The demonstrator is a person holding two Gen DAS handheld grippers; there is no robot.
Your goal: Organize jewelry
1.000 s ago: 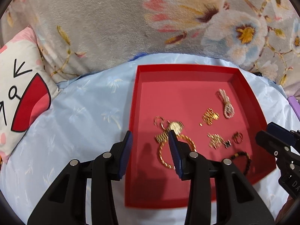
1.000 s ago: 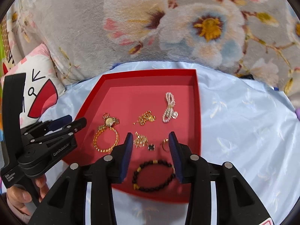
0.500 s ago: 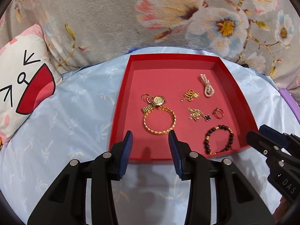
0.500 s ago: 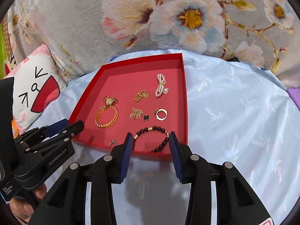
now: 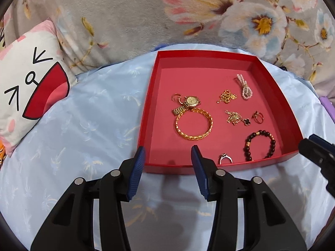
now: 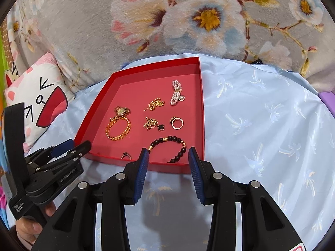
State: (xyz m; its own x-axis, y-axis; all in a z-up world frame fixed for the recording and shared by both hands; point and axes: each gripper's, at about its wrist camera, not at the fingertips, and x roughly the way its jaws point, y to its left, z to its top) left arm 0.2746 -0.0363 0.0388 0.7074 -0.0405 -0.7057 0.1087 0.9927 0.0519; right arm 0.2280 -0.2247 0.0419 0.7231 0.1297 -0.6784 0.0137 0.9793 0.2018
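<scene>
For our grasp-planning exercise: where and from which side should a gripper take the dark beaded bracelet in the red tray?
Pinch the dark beaded bracelet across its near arc of beads, coming from above: it lies flat as an open loop beside the red tray front wall, so a level approach looks blocked.

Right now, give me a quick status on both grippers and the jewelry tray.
Left gripper empty, jaws opening; right gripper open, empty. Jewelry all loose in red tray, dark bead bracelet nearest right gripper. Nothing blocking.

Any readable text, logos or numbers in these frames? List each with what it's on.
"GenRobot.AI": side of the left tool, right wrist view.
Small white label lower on its handle: too blurred to read.
Watch dial: too small to read.
Pillow: a drawn cartoon face, no words.
</scene>
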